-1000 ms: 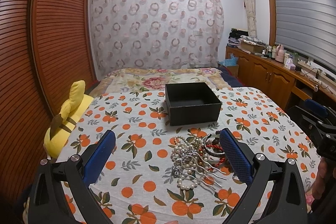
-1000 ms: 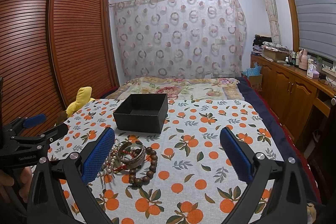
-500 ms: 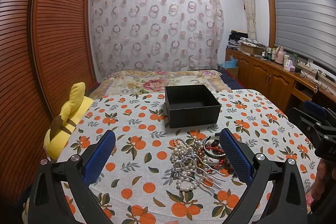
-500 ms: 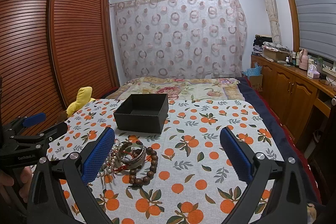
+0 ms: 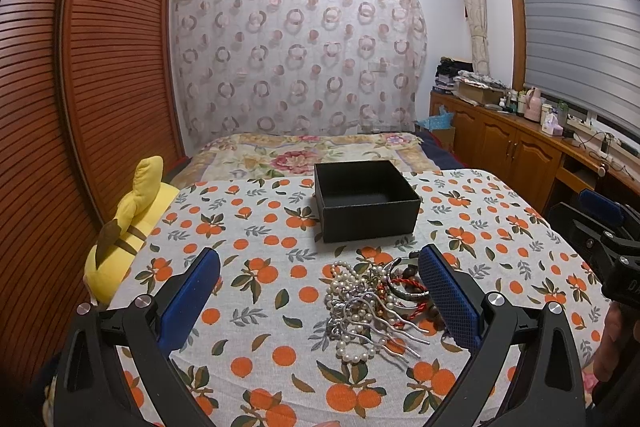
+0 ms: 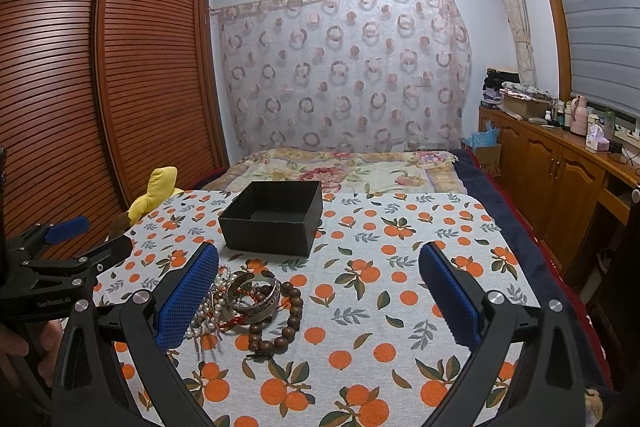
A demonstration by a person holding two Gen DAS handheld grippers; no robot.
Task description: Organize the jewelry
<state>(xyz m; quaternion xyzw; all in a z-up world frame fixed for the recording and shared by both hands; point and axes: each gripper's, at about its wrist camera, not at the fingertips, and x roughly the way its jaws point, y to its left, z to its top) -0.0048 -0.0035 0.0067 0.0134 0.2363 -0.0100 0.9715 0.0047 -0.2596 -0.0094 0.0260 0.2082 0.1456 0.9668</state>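
A tangled heap of jewelry (image 5: pixel 372 303) lies on the orange-print cloth: pearl strands, silver hair pins, a red cord, bangles. In the right wrist view the same heap (image 6: pixel 248 303) shows a silver bangle and a brown bead bracelet (image 6: pixel 286 319). Behind it stands an empty black box (image 5: pixel 366 199) (image 6: pixel 274 217), lid off. My left gripper (image 5: pixel 320 291) is open, its right finger beside the heap. My right gripper (image 6: pixel 320 291) is open too, with the heap next to its left finger. Neither holds anything.
A yellow plush toy (image 5: pixel 128 231) lies at the table's left edge by the slatted wardrobe (image 5: pixel 60 107). A bed (image 5: pixel 304 151) stands behind the table. Wooden cabinets (image 5: pixel 516 147) with bottles run along the right wall. A person's hand (image 6: pixel 20 343) holds the left gripper.
Both grippers have risen or tilted up slightly, so the table and box sit a little lower in view. The jewelry and box have not moved.
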